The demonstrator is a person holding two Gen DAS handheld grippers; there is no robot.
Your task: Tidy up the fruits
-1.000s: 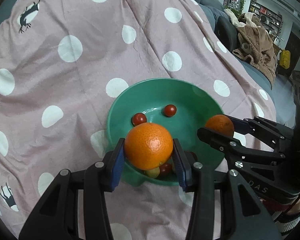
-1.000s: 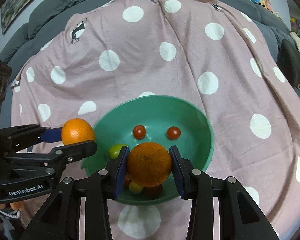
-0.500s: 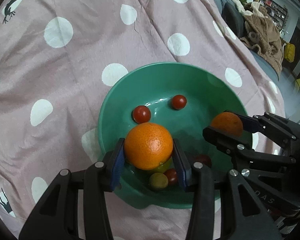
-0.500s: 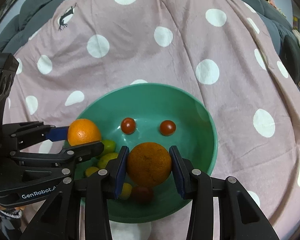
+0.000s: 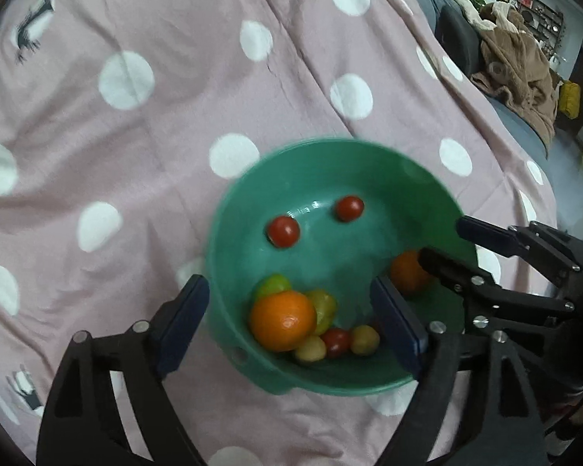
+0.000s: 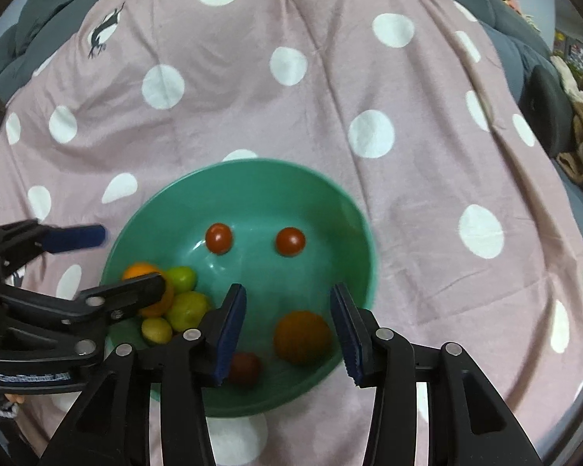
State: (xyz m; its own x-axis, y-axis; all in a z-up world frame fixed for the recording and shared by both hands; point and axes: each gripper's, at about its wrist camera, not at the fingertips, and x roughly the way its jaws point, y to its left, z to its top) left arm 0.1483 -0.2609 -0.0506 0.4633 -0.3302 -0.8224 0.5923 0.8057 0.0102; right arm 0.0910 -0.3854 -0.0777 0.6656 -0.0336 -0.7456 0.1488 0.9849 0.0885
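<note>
A green bowl (image 5: 330,163) sat on a pink cloth with white dots (image 5: 136,116), spread over what looked like a sofa or bed rather than a counter. Both tools hovered over the bowl, angled downward into it, each seen by its own camera.

The left tool (image 5: 291,322) was opening, its blue pads spread wide, one outside the bowl's near rim and one inside it. An orange (image 5: 283,320) lay free between them on the bowl's floor, touching neither pad, so it seemed to have been let go there on purpose. It rested against a cluster of small fruit: two green ones (image 5: 274,285) and, nearer the bowl's front wall, yellowish ones and a small red tomato (image 5: 336,341).

The right tool (image 6: 287,330) was also opening, its pads parted a little. A second orange (image 6: 302,336) sat between them, inside the bowl near its front wall. Gaps showed on both sides, so it appeared released rather than pinched. A dark red tomato (image 6: 245,367) lay just beside it.

Two more red tomatoes (image 6: 219,237) sat apart near the bowl's middle.

Judging by the layout, gathering the fruit into the bowl was the aim, and both oranges now lay inside.
</note>
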